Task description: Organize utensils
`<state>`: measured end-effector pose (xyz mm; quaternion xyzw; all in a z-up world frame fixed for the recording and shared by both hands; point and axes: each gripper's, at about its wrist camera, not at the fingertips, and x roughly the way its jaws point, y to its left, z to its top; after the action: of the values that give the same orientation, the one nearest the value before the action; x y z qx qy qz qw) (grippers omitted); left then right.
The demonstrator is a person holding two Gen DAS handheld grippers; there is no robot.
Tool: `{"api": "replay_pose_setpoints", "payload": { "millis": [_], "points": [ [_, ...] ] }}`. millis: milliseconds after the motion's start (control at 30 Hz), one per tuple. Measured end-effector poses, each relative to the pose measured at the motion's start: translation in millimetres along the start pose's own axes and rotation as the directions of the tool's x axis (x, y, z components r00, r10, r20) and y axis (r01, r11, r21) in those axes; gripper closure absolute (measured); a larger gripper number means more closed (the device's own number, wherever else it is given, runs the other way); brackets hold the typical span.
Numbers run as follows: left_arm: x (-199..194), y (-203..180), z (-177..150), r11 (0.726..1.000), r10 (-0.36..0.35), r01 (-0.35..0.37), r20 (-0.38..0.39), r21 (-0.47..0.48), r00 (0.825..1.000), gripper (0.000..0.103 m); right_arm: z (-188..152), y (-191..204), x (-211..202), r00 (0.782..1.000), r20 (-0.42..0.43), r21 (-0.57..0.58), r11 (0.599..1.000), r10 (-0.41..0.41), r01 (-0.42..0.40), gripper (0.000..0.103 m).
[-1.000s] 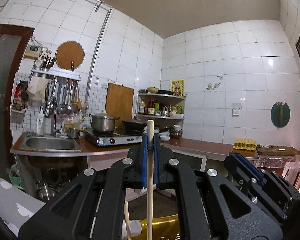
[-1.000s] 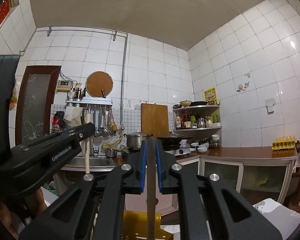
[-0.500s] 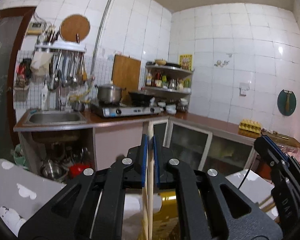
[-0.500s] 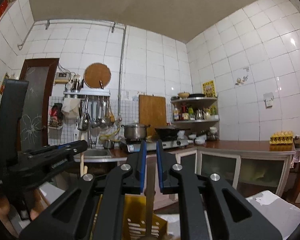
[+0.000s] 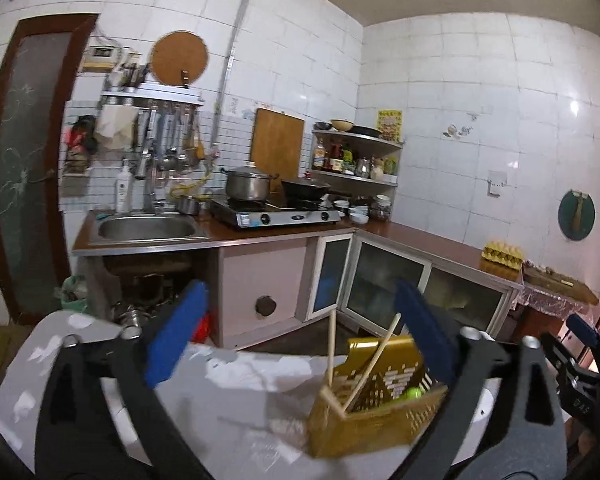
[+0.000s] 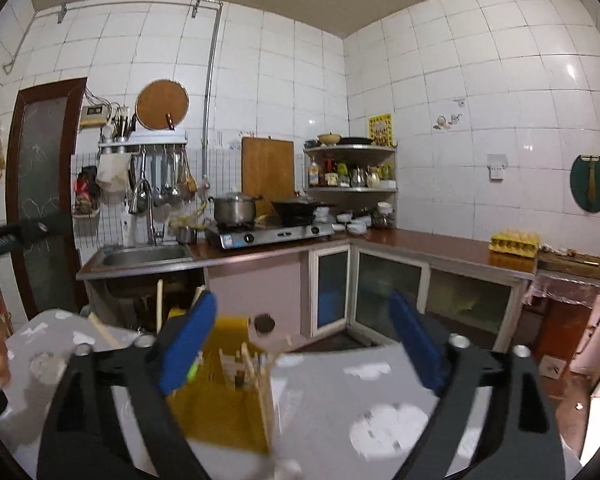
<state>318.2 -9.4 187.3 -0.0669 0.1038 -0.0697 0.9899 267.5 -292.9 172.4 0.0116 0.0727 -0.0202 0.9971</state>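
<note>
A golden perforated utensil holder (image 5: 374, 404) stands on a table with a grey cloud-print cloth (image 5: 228, 384). Two wooden chopsticks (image 5: 331, 354) lean in it, beside something green. My left gripper (image 5: 296, 336) is open and empty, above and behind the holder. In the right wrist view the holder (image 6: 224, 404) sits low between the jaws, with wooden sticks (image 6: 260, 376) in it. My right gripper (image 6: 300, 340) is open and empty. The right gripper also shows in the left wrist view (image 5: 580, 364) at the far right.
A kitchen counter runs behind with a steel sink (image 5: 146, 229), a gas stove (image 5: 276, 216) with a pot and wok, a corner shelf of bottles (image 5: 354, 160) and an egg carton (image 5: 502, 250). Utensils hang on a wall rack (image 5: 160, 136).
Both grippers have opened and let go of their chopsticks, which now stand in the holder. Both views have tilted down onto the table.
</note>
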Motion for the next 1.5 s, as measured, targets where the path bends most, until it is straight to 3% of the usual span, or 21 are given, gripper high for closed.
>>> {"api": "replay_pose_setpoints", "payload": {
  "millis": [100, 233, 367, 533, 733, 1033, 1500],
  "points": [
    [-34.8, 7.9, -9.7, 1.000, 0.015, -0.015, -0.012, 0.010, 1.000, 0.005, -9.8, -5.0, -31.9, 0.999, -0.036, 0.011, 1.000, 0.007, -0.007, 0.005],
    [-84.4, 8.9, -37.7, 0.996, 0.066, -0.064, -0.026, 0.064, 0.997, 0.005, -34.7, -6.1, -74.8, 0.997, -0.082, 0.035, 0.999, 0.014, -0.012, 0.004],
    [-123.3, 6.8, -73.3, 0.994, 0.097, -0.094, -0.057, 0.058, 0.994, 0.005, -66.1, 3.2, -109.8, 0.992, -0.128, 0.031, 0.999, 0.017, -0.013, 0.004],
    [-163.7, -4.8, -130.5, 0.989, 0.126, -0.118, -0.107, 0.084, 0.986, 0.005, -110.4, 11.1, -151.7, 0.990, -0.144, 0.049, 0.999, 0.016, -0.009, 0.004],
    [-201.1, -14.4, -173.5, 0.982, 0.167, -0.159, -0.071, 0.102, 0.983, 0.005, -145.8, 18.9, -179.1, 0.991, -0.131, 0.043, 0.999, 0.028, -0.023, 0.004],
    [-202.8, -26.1, -211.8, 0.969, 0.200, -0.187, -0.069, 0.163, 0.977, 0.005, -165.0, 15.8, -190.4, 0.993, -0.115, 0.062, 0.998, 0.028, -0.021, 0.004],
    [-203.5, -23.9, -213.8, 0.973, 0.185, -0.173, -0.070, 0.151, 0.980, 0.005, -167.4, 23.5, -194.0, 0.994, -0.109, 0.030, 0.999, 0.023, -0.019, 0.004]
  ]
}}
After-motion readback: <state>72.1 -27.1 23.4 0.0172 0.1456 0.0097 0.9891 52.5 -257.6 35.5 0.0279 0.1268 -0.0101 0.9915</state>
